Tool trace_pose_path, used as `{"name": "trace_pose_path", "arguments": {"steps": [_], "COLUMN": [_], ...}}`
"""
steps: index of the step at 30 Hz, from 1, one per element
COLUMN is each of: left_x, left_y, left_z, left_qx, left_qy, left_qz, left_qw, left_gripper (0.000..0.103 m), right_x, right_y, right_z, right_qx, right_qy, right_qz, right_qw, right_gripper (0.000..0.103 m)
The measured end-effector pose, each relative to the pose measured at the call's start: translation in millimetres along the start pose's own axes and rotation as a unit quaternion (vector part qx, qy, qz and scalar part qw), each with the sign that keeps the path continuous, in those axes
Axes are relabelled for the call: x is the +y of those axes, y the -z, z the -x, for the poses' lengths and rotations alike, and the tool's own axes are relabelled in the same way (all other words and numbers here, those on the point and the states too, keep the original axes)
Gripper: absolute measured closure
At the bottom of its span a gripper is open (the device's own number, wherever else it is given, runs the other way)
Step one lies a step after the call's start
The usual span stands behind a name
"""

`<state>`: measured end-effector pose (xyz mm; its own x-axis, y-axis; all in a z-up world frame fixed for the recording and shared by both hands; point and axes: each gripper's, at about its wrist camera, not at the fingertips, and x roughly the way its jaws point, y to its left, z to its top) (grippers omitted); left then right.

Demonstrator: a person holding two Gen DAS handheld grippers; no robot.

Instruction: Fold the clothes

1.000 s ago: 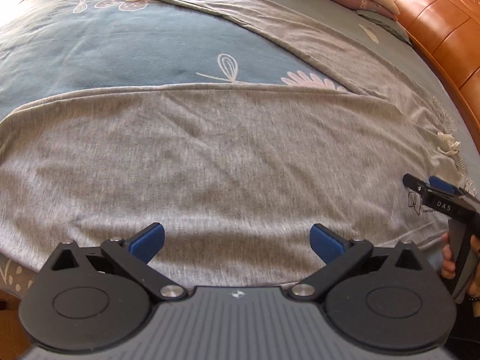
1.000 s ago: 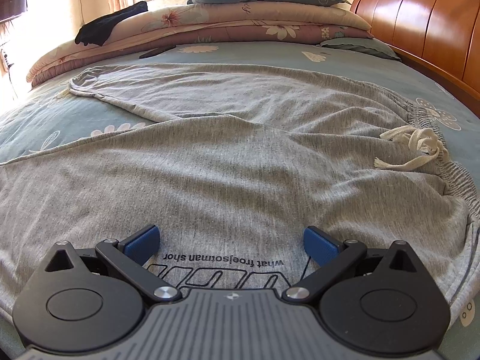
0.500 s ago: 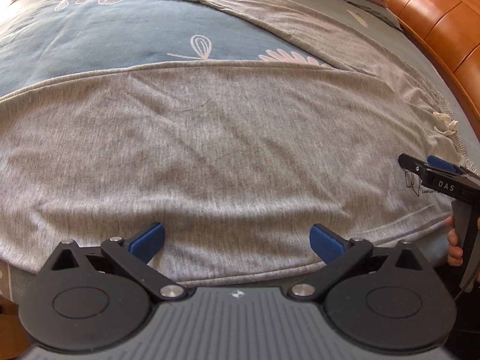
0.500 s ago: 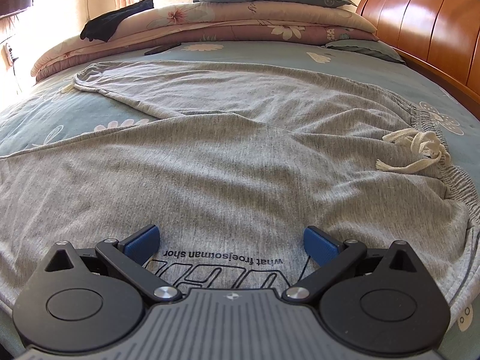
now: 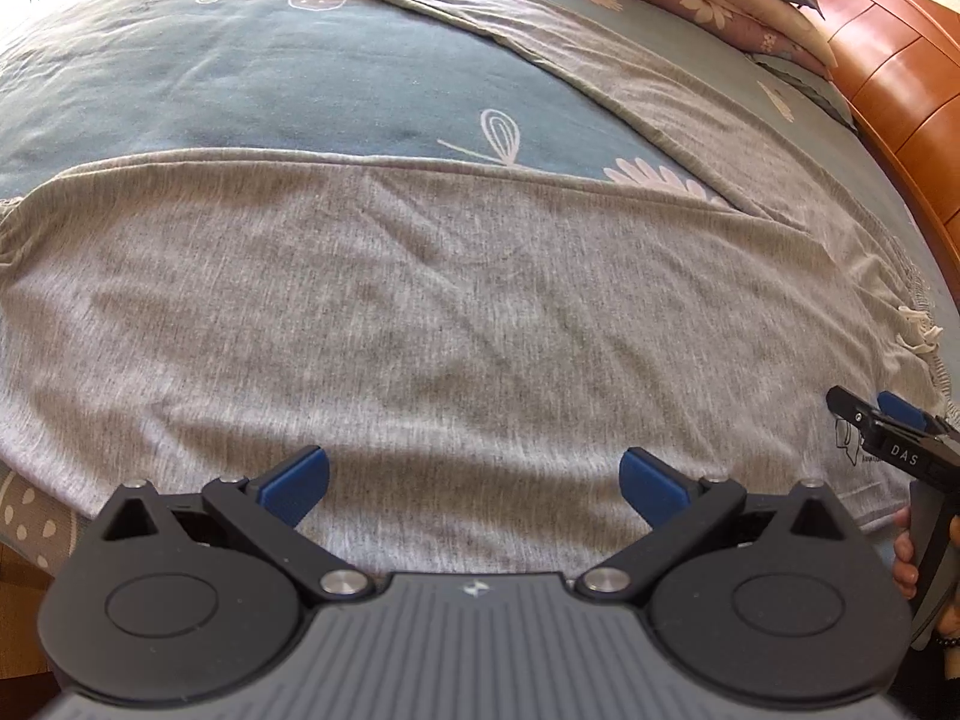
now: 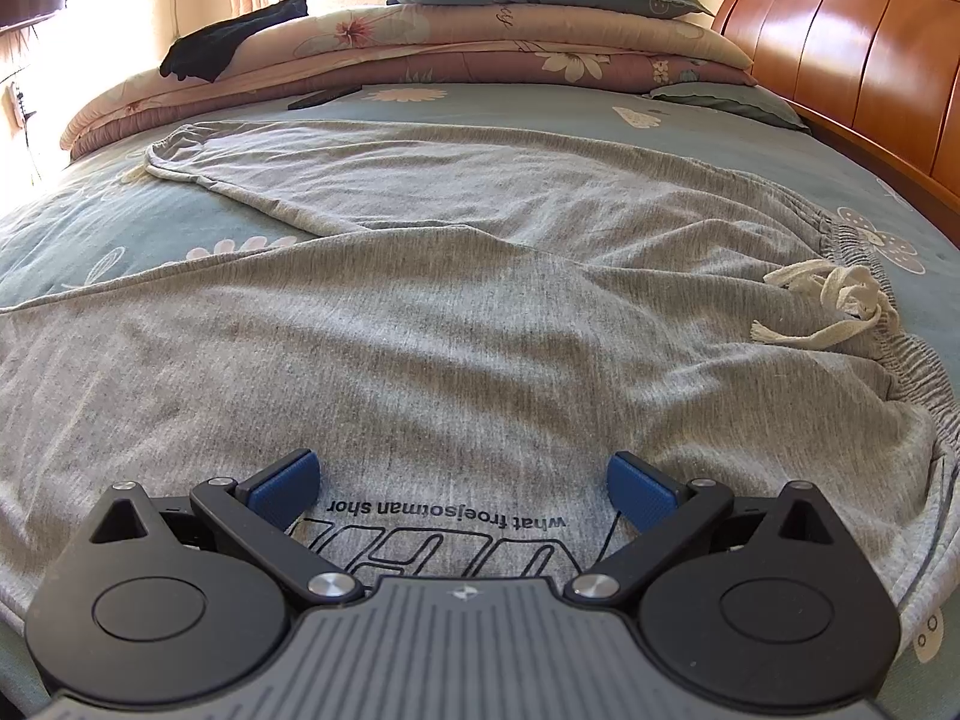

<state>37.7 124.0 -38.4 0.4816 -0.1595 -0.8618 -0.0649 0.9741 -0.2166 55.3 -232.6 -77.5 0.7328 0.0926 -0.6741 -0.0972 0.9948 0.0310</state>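
Grey trousers [image 5: 456, 312] lie spread on the bed [image 5: 240, 78], long axis running left to right across both claws; left claw [image 5: 474, 480] released over the near leg; right claw [image 6: 462, 489] released nearer the waistband [image 6: 900, 354]

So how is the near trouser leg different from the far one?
The near trouser leg lies spread across in front of both open claws, while the far trouser leg slants off toward the folded quilts. Printed words show only by the near one. Both are grey.
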Motion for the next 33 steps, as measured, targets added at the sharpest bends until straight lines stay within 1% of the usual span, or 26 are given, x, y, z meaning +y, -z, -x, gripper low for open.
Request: {"name": "trace_pose_path", "arguments": {"steps": [4,9,14,20,25,28,29,31,32,33], "left_x": [1,5,10,10,12,13,12,12,12,12], "left_y": [0,7,14,14,16,16,15,15,15,15], "left_z": [-11,-7,-4,-5,-4,-3,-4,-4,-3,-3], "left_qx": [0.009,0.0,-0.02,-0.023,-0.029,-0.029,-0.027,-0.026,-0.026,-0.026], "left_qy": [-0.011,-0.006,0.005,0.003,0.01,0.014,0.014,0.014,0.014,0.014], "left_qz": [-0.001,-0.002,-0.002,-0.006,-0.002,-0.005,-0.007,-0.008,-0.007,-0.005], "left_qw": [0.9999,1.0,0.9998,0.9997,0.9995,0.9995,0.9995,0.9995,0.9995,0.9996], "left_gripper": [0.001,0.001,0.001,0.001,0.001,0.001,0.001,0.001,0.001,0.001], "right_x": [0,0,1,1,2,2,0,-4,-6,-12], "right_y": [0,0,0,0,2,-2,-3,-3,-4,-6], "right_z": [0,0,0,0,2,5,9,23,28,28], "right_qx": [0.0,0.001,0.002,0.002,-0.001,0.005,-0.003,-0.045,-0.062,-0.064], "right_qy": [0.001,0.001,0.003,0.0,-0.001,-0.003,-0.004,-0.004,0.004,0.015], "right_qz": [-0.001,-0.001,0.0,0.0,0.011,0.008,0.0,-0.013,-0.016,-0.029], "right_qw": [1.0,1.0,1.0,1.0,1.0,1.0,1.0,0.999,0.998,0.997], "right_gripper": [0.0,0.0,0.0,0.0,0.0,0.0,0.0,0.0,0.0,0.0]}}
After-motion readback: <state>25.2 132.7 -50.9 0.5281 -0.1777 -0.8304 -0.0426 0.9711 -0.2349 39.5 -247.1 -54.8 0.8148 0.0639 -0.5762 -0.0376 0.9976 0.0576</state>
